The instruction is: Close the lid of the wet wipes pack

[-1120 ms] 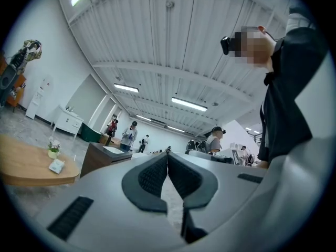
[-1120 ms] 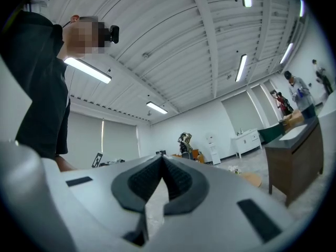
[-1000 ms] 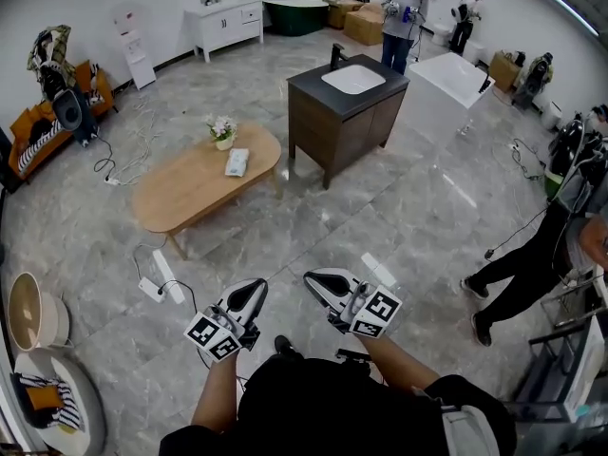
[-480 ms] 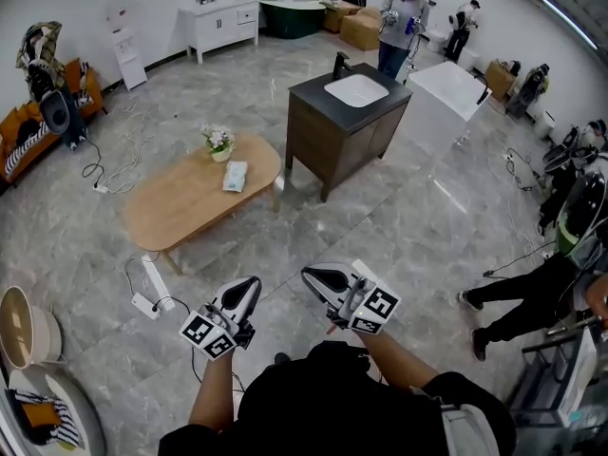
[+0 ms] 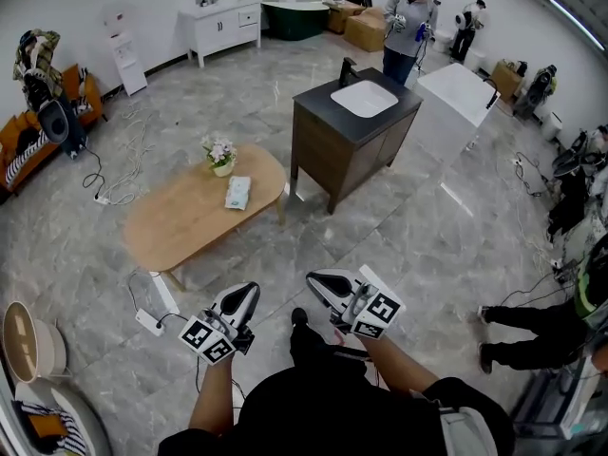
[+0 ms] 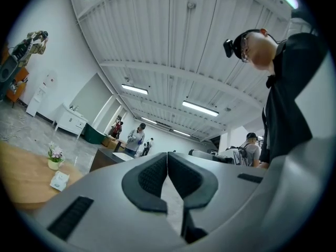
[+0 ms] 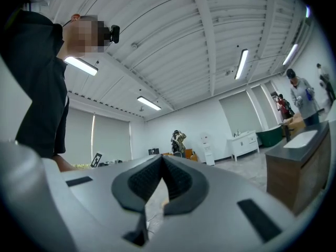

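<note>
Pale wet wipes pack [image 5: 237, 192] lies on table [image 5: 180, 218], lid unclear; left tongs [image 5: 248, 290], right tongs [image 5: 314, 279] clenched empty.

Left gripper [image 5: 245, 294] and right gripper [image 5: 321, 281], pale grey-white shells, black ribbed pads [image 6: 152, 175] at the tips, black-and-white square-marker cube [image 5: 210, 338] at the rear of each, black short-sleeved top [image 5: 332, 407] behind them, black head camera [image 6: 229, 46]
</note>
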### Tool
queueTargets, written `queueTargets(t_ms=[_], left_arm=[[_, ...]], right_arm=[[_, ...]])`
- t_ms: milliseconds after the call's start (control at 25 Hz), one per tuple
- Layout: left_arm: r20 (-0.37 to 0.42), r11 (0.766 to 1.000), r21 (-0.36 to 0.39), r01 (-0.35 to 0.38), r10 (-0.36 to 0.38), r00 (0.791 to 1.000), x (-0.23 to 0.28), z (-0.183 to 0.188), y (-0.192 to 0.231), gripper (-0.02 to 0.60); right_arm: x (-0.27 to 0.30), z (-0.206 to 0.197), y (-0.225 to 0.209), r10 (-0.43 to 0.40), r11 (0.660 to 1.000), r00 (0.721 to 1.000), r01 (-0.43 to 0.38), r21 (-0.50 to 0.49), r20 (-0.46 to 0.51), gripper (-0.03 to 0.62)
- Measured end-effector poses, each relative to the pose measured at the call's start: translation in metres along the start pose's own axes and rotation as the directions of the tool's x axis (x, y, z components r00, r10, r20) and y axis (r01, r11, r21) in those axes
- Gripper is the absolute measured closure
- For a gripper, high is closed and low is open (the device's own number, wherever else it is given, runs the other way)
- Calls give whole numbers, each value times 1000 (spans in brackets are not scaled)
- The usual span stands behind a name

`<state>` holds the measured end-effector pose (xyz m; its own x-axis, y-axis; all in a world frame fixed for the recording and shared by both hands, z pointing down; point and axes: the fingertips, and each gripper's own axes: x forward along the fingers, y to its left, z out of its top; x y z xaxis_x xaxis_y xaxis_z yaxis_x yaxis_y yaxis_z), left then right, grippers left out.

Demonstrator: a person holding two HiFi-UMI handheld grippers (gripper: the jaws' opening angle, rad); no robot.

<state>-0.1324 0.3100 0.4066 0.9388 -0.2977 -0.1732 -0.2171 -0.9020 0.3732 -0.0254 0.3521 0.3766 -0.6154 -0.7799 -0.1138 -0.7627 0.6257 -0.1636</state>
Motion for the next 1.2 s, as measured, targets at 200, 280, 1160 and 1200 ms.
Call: queueTargets(t_ms=[200, 280, 1160, 1200], left_arm=[[-35, 999, 25, -23, 24, 999, 47, 12, 45, 565], [-35, 999, 36, -33, 35, 999, 69, 21, 66, 565], [-25, 988, -25, -151, 150, 988, 205, 41, 249, 565], [-24, 988, -30, -150, 149, 989, 208, 42, 260, 565]], right_arm=[[28, 10, -68, 15, 1000, 999, -16, 16, 37, 583], [42, 15, -96, 28, 999, 999, -29, 21, 37, 583], [157, 2, -306, 122, 988, 992, -117, 100, -39, 583], [166, 3, -313, 127, 987, 991, -123, 103, -32, 583]])
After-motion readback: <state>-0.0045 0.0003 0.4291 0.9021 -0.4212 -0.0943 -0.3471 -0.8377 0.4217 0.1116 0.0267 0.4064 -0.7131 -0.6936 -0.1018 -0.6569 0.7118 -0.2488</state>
